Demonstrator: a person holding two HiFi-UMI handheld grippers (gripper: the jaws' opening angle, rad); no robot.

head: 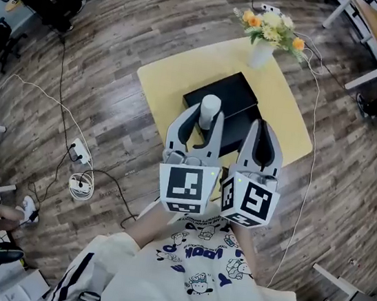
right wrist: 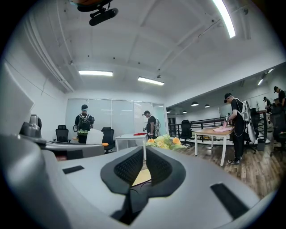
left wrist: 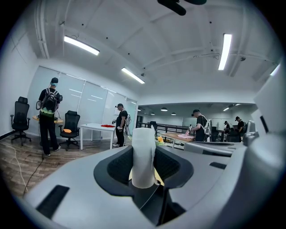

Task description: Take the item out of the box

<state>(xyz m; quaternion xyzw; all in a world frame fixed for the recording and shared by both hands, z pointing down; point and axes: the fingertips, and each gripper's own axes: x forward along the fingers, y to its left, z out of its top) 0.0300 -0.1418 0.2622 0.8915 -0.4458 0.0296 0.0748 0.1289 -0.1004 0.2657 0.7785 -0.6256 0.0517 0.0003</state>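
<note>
The left hand-held gripper [head: 206, 124] is clamped on the white roll-shaped item [head: 210, 108], holding it upright just above the black box [head: 233, 93]. The right hand-held gripper [head: 259, 132], beside the box, has its jaws together and holds nothing. The item looks lifted out; next, it likely needs a bare spot of yellow worktop [head: 162, 80] next to the box

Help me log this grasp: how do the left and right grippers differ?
The left gripper is clamped on a white cylinder; the right gripper holds nothing. The left gripper's jaws stand apart around it; the right gripper's meet at the tips. Both are grey, side by side.
</note>
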